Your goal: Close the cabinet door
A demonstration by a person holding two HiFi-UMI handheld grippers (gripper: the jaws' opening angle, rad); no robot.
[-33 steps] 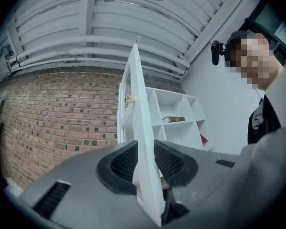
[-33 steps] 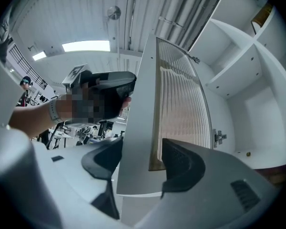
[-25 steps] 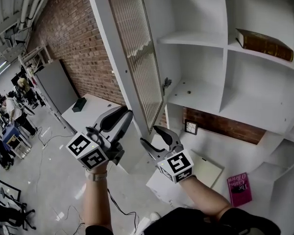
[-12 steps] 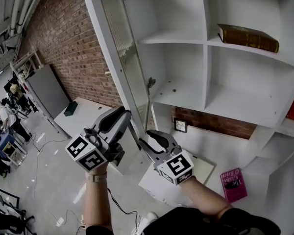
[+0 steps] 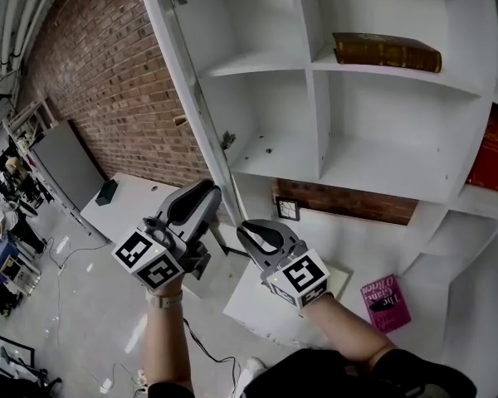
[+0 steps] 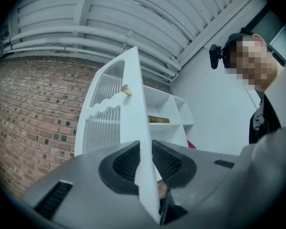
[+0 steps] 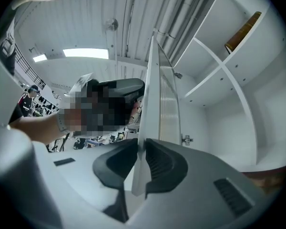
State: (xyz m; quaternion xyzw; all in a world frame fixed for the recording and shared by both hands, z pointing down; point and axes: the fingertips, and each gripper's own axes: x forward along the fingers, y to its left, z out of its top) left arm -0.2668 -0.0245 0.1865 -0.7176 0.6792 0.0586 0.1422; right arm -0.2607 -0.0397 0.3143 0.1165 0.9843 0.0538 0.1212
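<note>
The cabinet door (image 5: 187, 89) is found swung wide open and is seen almost edge-on in the head view, running from the upper left of the frame down to just above the two tools at lower centre, with the brick wall (image 5: 108, 81) behind it on the left and the open white cabinet (image 5: 266, 60) on the right. A brown book (image 5: 386, 52) is laid on an upper shelf at the upper right. The left hand-held gripper (image 5: 201, 193) is clamped onto the lower free edge of the door; in its own view the white edge is pinched between the ribbed pads, with the jaws held partly apart by the thickness of the frame, and a small knob (image 6: 126, 90) is seen higher up on the door's face. The right hand-held gripper (image 5: 253, 232) is set just beside it, and its jaws have just been closing: in its own view the thin edge of the door is caught between them and the pads appear to be pressed against it. The step in hand is judged to be the securing of a two-handed hold on the door before it is swung. Closing has hardly begun, since the whole cabinet interior is exposed. For the next move, both grips would need to be kept firm and carried together along the door's arc towards the shelves, with the jaws let go before they are trapped against the cabinet frame.
</note>
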